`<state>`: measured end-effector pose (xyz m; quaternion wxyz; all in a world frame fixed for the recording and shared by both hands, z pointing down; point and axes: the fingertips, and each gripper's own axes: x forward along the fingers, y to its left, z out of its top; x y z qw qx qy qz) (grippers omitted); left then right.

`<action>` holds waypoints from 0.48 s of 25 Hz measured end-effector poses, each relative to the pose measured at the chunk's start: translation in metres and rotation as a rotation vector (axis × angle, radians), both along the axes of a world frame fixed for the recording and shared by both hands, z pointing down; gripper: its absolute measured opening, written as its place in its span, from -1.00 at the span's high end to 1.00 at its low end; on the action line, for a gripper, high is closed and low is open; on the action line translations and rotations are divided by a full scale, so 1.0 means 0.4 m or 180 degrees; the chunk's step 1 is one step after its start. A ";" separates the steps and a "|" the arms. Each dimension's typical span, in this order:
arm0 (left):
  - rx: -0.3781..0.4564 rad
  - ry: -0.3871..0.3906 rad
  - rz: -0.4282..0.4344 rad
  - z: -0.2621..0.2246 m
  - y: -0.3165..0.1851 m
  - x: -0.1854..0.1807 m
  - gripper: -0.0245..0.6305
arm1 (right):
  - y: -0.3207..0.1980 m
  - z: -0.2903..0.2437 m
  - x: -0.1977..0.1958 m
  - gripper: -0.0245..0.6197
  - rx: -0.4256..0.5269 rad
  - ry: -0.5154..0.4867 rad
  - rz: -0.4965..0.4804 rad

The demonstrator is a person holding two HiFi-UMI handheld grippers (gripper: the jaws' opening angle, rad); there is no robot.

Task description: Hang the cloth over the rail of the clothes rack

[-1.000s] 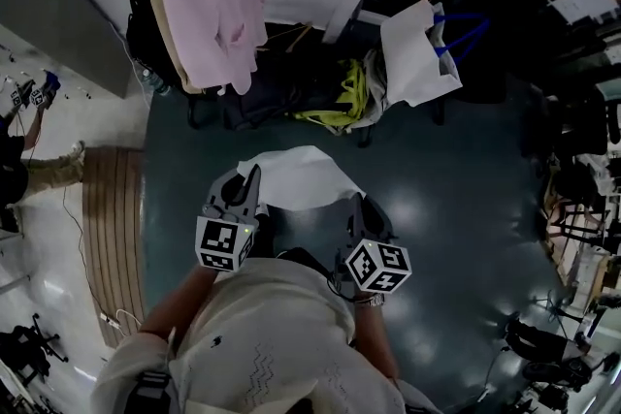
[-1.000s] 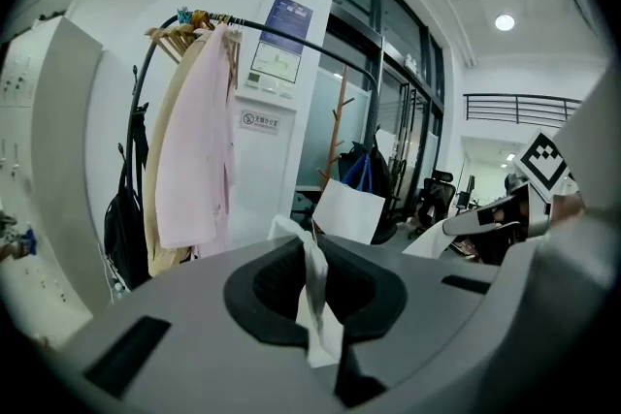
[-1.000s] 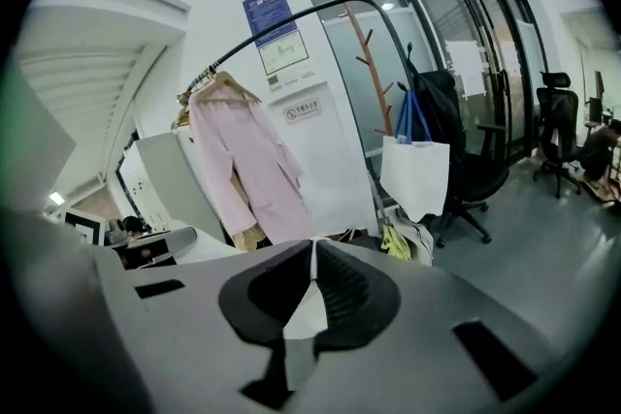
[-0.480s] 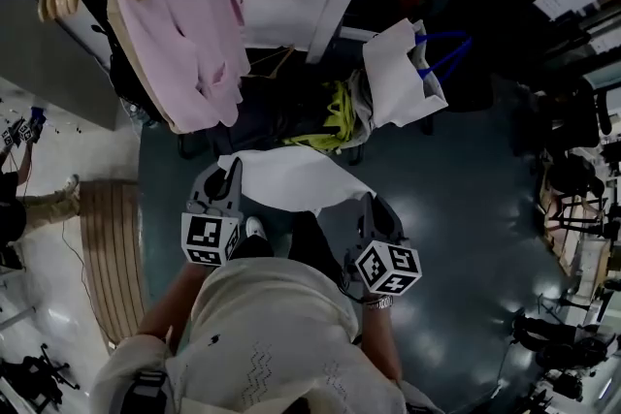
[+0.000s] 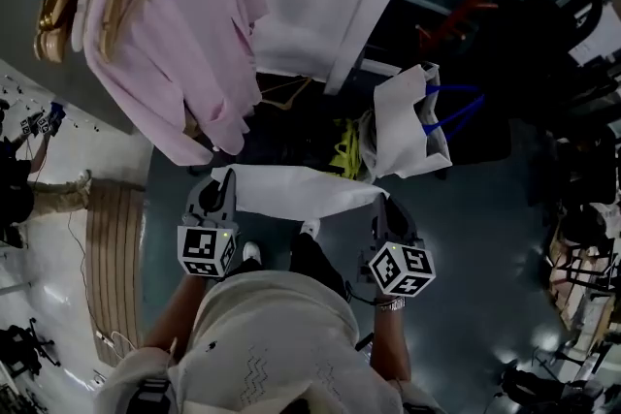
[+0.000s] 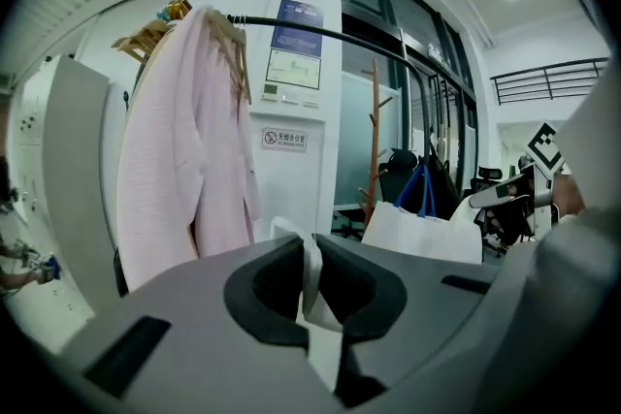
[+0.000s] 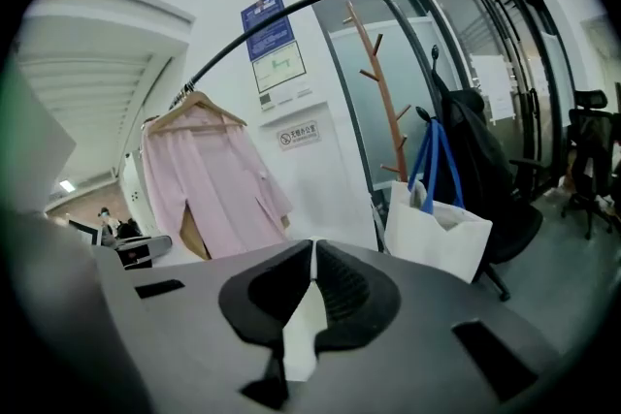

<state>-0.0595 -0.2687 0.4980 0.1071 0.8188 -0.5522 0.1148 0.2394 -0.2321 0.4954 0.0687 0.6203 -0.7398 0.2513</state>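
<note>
Both forearms [image 5: 173, 325] reach forward side by side. The left gripper [image 5: 223, 181] and right gripper [image 5: 382, 204] are about level, and each has its fingers [image 6: 272, 284] clenched on one end of the white cloth [image 5: 296, 191], which spans the gap between them. Beyond hang a pink shirt [image 5: 184, 63] and a white tote bag [image 5: 403, 126], with the rack's black rail [image 6: 330, 36] overhead.

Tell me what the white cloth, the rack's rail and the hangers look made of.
Cloth: thin fabric with a matte finish; it folds softly where it is pinched.
Rail: probably a metal tube with a black finish; it is slim and evenly curved.
Hangers: likely varnished wood; they are golden-brown with a slight sheen.
</note>
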 end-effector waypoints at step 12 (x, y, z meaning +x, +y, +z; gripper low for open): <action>0.1256 -0.0418 -0.0265 -0.423 -0.229 0.099 0.86 | -0.348 -0.429 0.149 0.85 0.1046 0.0252 -0.0816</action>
